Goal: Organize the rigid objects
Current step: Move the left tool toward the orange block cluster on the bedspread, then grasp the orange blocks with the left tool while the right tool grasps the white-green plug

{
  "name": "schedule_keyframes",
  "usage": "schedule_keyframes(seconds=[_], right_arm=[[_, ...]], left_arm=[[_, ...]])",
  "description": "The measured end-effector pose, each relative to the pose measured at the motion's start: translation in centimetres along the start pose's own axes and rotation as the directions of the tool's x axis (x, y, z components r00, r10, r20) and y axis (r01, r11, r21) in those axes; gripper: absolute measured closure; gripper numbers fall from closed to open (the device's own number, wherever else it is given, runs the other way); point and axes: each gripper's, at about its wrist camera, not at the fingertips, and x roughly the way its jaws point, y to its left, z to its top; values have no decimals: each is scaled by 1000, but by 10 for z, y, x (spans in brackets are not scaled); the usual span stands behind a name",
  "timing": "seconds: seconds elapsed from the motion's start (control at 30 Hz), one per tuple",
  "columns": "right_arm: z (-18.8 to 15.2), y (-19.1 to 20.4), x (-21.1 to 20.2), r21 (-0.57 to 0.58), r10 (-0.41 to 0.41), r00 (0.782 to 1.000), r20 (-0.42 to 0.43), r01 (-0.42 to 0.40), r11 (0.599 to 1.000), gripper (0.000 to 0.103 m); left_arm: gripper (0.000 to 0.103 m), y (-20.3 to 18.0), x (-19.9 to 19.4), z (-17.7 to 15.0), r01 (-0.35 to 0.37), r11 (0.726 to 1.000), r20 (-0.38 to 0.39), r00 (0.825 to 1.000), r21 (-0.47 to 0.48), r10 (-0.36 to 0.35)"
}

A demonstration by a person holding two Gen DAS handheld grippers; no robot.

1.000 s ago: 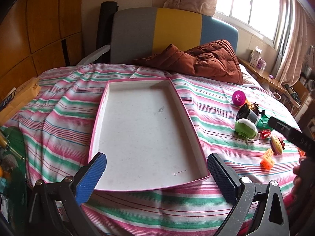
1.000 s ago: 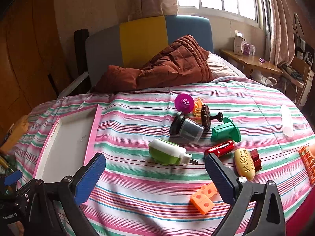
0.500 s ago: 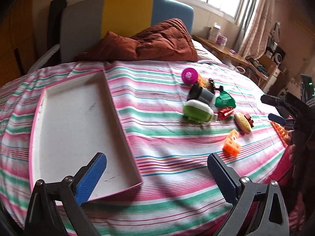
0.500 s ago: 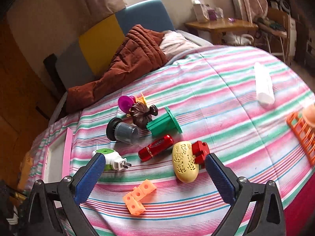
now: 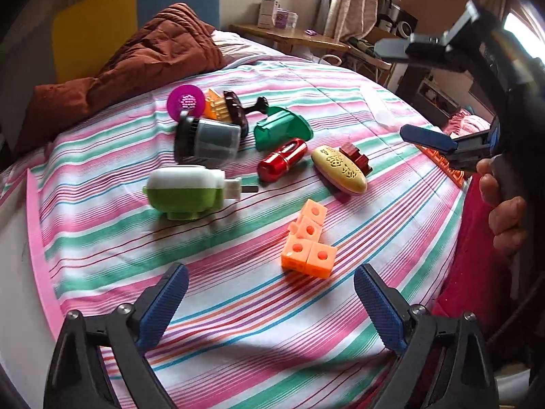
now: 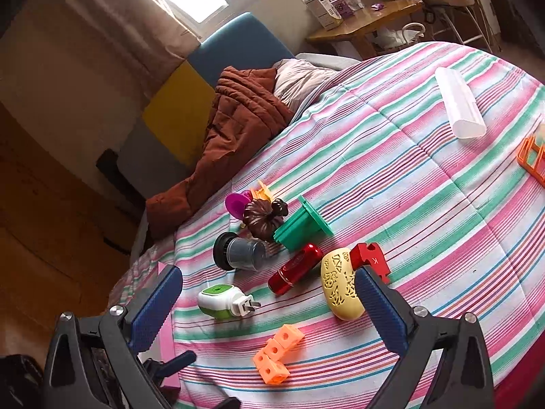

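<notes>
Small rigid items lie clustered on the striped bedspread: an orange cube block [image 5: 308, 242] [image 6: 277, 358], a green-white plug [image 5: 184, 187] [image 6: 221, 301], a red cylinder [image 5: 282, 160], a yellow oval case [image 5: 339, 170] [image 6: 340, 284], a red piece [image 5: 356, 156], a green holder [image 5: 282, 127], a grey cup [image 5: 207, 139] and a magenta disc [image 5: 185, 102]. My left gripper [image 5: 269, 286] hovers just short of the orange block, its jaws closing with nothing between them. My right gripper [image 6: 269, 283] stands open above the plug and the oval case, holding nothing.
The pink-rimmed white tray [image 5: 37, 231] [image 6: 167, 334] lies left of the cluster. A white tube [image 6: 460, 105] and an orange basket [image 6: 531, 156] sit at the far right. A brown quilt [image 5: 146, 58] is bunched by the headboard. A hand [image 5: 504, 211] grips the right tool.
The left view has swung right, from over the tray to the toy cluster, and its jaws have narrowed slightly. The right view has rolled and come closer to the toys.
</notes>
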Motion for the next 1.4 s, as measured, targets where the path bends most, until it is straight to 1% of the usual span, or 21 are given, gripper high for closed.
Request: schedule_keyframes(seconds=[0.1,0.23,0.3,0.33,0.37,0.4,0.43,0.5,0.53,0.67,0.8,0.87,0.93,1.03,1.17,1.23,1.3,1.37,1.4], right_arm=[[1,-5,-2,32,15,1000,9,-15,999,0],[1,-5,-2,34,16,1000,5,-16,999,0],[1,-4,-1,31,15,1000,3,-15,999,0],[1,-4,0,32,15,1000,1,-15,999,0],[1,-5,0,34,12,1000,1,-12,999,0],[1,-5,0,38,8,1000,2,-8,999,0],[2,-6,-1,42,0,1000,6,-1,999,0],[2,-8,-3,55,-14,1000,21,13,998,0],[2,-10,-4,64,-17,1000,22,16,998,0],[2,-17,-2,107,-42,999,11,40,993,3],[3,-21,3,125,-69,997,-18,70,990,9],[3,-20,6,119,-86,996,-37,89,989,11],[1,-17,10,97,-95,994,-58,101,990,16],[-2,-5,18,29,-104,990,-99,108,994,19],[-12,21,36,-132,-132,974,-182,109,985,20],[-20,38,49,-226,-142,962,-232,89,970,20],[-29,59,68,-325,-163,945,-283,66,943,20],[-37,77,87,-391,-179,930,-323,41,920,20],[-39,84,96,-408,-178,925,-335,28,913,20]], left_arm=[[9,-9,18,7,4,1000,-21,1000,29,-3],[12,-15,40,14,-4,999,-51,999,47,6],[18,-15,51,15,-11,999,-69,998,46,14],[30,-15,56,15,-18,999,-75,997,43,21],[42,-15,55,14,-47,998,-52,997,51,49],[52,-15,54,12,-70,996,-33,997,59,72],[61,-14,52,11,-75,996,-21,997,56,76],[62,-6,48,7,-54,998,-17,998,28,54],[62,-3,45,4,-55,998,-13,998,17,56],[62,7,30,-12,-91,996,9,996,-7,91],[62,19,14,-33,-117,992,26,993,-41,118],[62,24,6,-41,-124,990,28,992,-61,126],[62,29,-3,-52,-134,988,34,990,-75,136],[62,33,-13,-64,-144,986,40,988,-88,148],[62,37,-22,-74,-151,983,45,987,-100,157],[62,38,-26,-78,-155,983,50,986,-98,160],[62,39,-29,-80,-152,983,54,986,-104,158],[62,41,-32,-83,-145,983,57,987,-111,152],[62,42,-33,-84,-142,983,58,987,-116,149]])
